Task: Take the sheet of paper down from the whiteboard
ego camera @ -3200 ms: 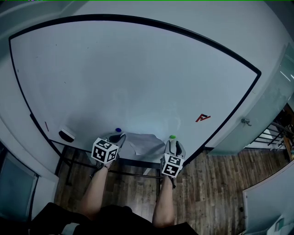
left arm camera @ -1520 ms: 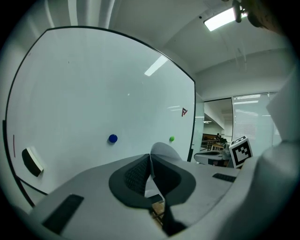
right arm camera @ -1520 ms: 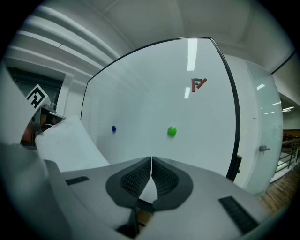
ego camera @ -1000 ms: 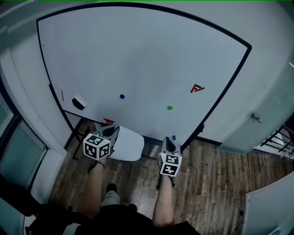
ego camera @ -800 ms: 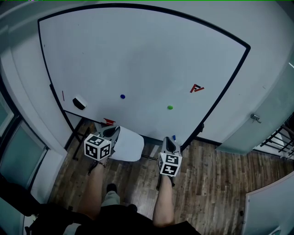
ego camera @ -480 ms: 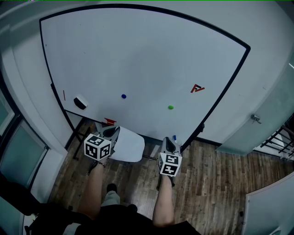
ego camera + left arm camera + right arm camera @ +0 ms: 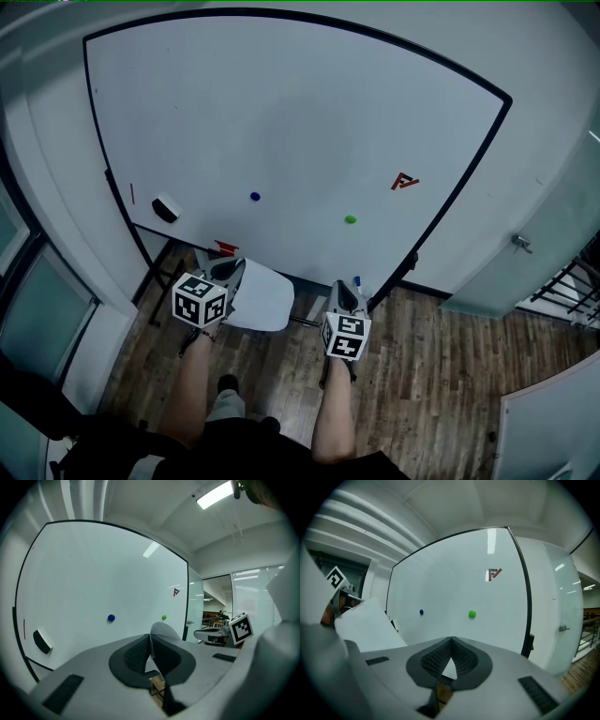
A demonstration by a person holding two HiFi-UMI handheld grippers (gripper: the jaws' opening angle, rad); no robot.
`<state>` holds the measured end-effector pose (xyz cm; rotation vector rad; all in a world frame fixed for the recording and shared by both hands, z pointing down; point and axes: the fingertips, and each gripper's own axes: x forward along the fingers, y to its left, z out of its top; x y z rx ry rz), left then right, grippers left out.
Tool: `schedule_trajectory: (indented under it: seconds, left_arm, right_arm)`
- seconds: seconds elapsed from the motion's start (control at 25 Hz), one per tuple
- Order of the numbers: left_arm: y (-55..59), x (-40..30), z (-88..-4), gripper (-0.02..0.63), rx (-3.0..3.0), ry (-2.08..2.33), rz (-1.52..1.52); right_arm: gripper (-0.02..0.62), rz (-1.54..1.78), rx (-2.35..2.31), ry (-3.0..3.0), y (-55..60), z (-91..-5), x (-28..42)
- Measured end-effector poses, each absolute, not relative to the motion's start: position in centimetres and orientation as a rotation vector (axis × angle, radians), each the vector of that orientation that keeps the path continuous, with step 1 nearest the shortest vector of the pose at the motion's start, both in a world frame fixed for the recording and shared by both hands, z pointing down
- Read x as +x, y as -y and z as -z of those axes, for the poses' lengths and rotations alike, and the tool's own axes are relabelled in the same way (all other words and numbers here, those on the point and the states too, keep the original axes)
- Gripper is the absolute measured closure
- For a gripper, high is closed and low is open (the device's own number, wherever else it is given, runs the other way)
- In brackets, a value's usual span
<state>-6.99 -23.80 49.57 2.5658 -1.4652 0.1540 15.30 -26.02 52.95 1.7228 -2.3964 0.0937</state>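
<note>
The left hand-held gripper [image 7: 232,270], jaws clamped on its edge, holds the white sheet of paper [image 7: 262,298] off the wall, its length running toward the closed, empty right hand-held gripper [image 7: 345,291]. Beyond, a blue round magnet [image 7: 255,197] and a green round magnet [image 7: 350,219] dot the large white whiteboard [image 7: 281,122].

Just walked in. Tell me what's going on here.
A person facing a large white whiteboard holds a two-jaw gripper in each hand. The left gripper is shut on a white sheet of paper, which is off the board and held near its lower edge. The right gripper is shut with nothing in it. A round blue magnet and a round green magnet sit on the board.
</note>
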Motion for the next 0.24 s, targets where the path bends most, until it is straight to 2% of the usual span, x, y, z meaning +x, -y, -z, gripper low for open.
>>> schedule_trajectory:
  seconds: [0.24]
  left_arm:
    - [23.59, -7.32, -49.66, 0.584, 2.568, 1.468, -0.164]
  right_arm:
    - [0.572, -0.1, 1.705, 2.397, 25.85, -53.34, 14.65]
